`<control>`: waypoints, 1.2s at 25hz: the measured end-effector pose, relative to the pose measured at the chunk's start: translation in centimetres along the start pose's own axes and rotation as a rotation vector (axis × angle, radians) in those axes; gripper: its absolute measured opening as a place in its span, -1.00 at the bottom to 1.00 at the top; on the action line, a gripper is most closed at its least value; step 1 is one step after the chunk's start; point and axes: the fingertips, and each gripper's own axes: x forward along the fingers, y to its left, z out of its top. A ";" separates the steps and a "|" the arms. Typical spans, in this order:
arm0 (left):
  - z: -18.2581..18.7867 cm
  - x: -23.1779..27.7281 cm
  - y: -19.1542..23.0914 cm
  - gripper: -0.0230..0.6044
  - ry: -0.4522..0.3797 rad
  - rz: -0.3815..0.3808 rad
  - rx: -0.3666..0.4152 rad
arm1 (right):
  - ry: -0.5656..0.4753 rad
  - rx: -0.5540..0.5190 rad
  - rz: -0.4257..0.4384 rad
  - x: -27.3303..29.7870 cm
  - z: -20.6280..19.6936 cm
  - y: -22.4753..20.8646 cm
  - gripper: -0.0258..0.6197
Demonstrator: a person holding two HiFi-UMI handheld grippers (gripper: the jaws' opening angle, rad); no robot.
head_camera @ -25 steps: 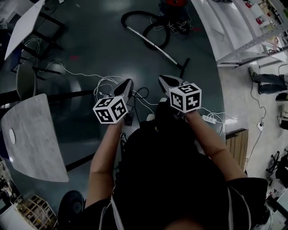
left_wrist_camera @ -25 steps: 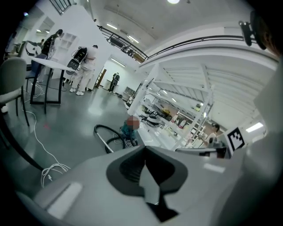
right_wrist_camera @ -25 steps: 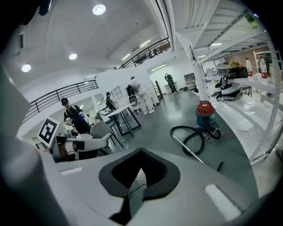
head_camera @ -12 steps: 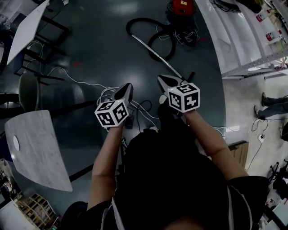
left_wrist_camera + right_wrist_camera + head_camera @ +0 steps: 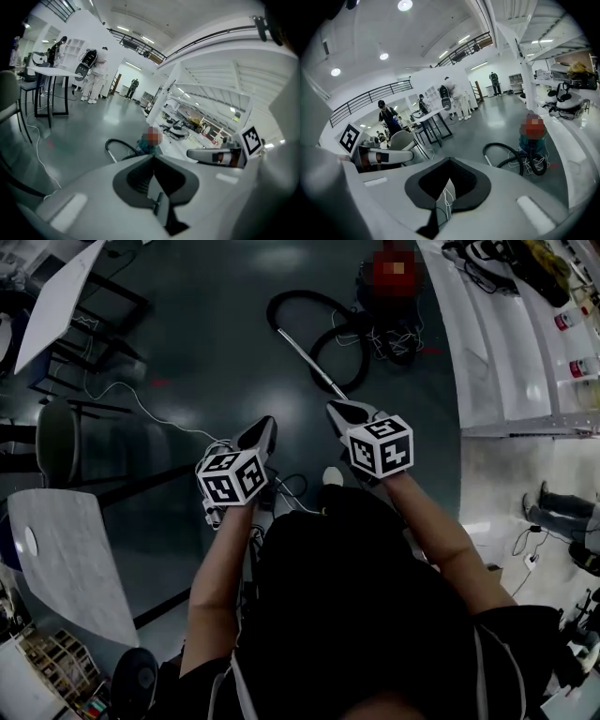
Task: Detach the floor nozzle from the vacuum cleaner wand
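The vacuum cleaner (image 5: 392, 270) stands on the dark floor at the top of the head view. Its black hose (image 5: 309, 306) loops beside it. The silver wand (image 5: 309, 360) runs down-right toward my right gripper (image 5: 336, 409), and the gripper covers the wand's lower end and the floor nozzle. My left gripper (image 5: 265, 425) is held beside it, a little to the left. Both are shut and empty, above the floor. The right gripper view shows the vacuum cleaner (image 5: 533, 136), hose (image 5: 508, 157) and wand's top (image 5: 487, 161) ahead of the right gripper (image 5: 449, 160). The left gripper (image 5: 153, 157) faces the hose (image 5: 115, 146).
White cables (image 5: 141, 407) trail over the floor at left and under my arms. A chair (image 5: 56, 439), a grey table (image 5: 66, 554) and a white table (image 5: 56, 296) stand at left. White shelving (image 5: 506, 334) lines the right. People in white (image 5: 457, 98) stand far off.
The whole floor scene has slid down the head view: the vacuum, hose and wand are nearer the grippers. The nozzle, visible earlier, is now hidden behind the right gripper. Both grippers stay shut.
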 end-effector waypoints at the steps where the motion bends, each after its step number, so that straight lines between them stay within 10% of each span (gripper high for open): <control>1: 0.3 0.7 -0.1 -0.90 0.001 0.004 0.001 | 0.007 -0.006 0.008 0.3 0.3 -0.6 -0.94; 22: 6.8 7.9 4.6 -0.90 0.015 -0.036 -0.002 | 0.044 -0.009 0.015 7.8 4.7 -4.5 -0.94; 30: 11.6 10.4 12.6 -0.90 0.062 -0.068 0.006 | 0.059 0.048 -0.042 15.6 7.9 -4.0 -0.94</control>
